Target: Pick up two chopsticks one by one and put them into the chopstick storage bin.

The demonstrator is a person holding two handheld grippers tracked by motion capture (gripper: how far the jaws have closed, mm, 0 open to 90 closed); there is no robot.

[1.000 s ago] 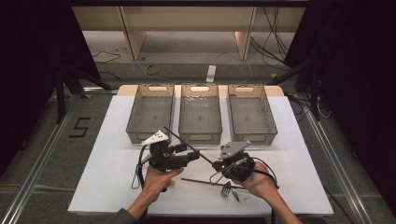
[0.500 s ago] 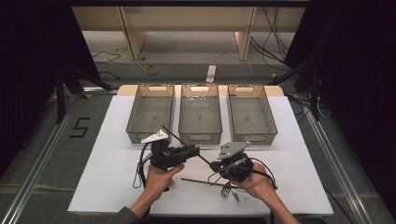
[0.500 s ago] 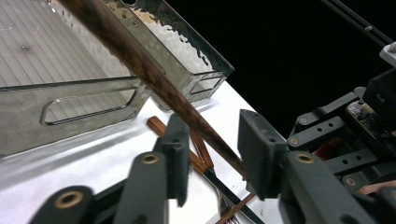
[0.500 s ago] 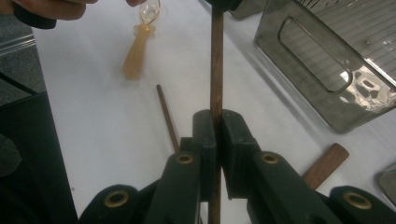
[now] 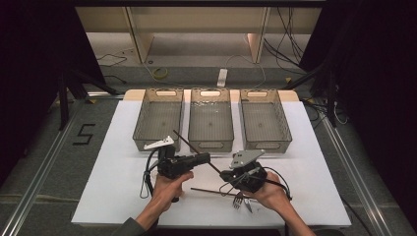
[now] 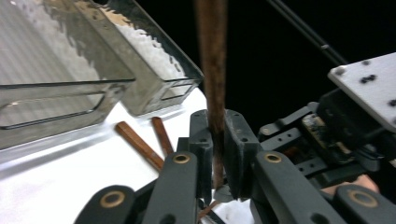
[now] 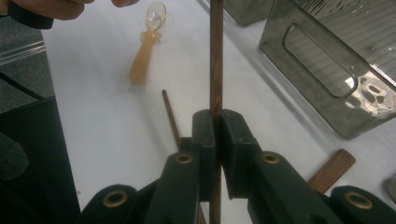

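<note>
- High view: a dark chopstick [image 5: 193, 146] slants above the tabletop [image 5: 113, 187] near its front edge, one end toward the middle bin [image 5: 210, 119], likely headed there.
- Left hand-held gripper [image 5: 202, 158] pinches it mid-shaft; the right hand-held gripper [image 5: 227, 175] pinches its lower end, so it is steadied at two points.
- A second chopstick [image 5: 214, 191] and a fork [image 5: 237, 200] lie beneath.

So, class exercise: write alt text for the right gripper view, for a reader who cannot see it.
The right gripper pinches a thin brown chopstick upright between its two black fingers above a white table. A spoon lies beyond it, and a clear grey bin stands to the right.
</note>
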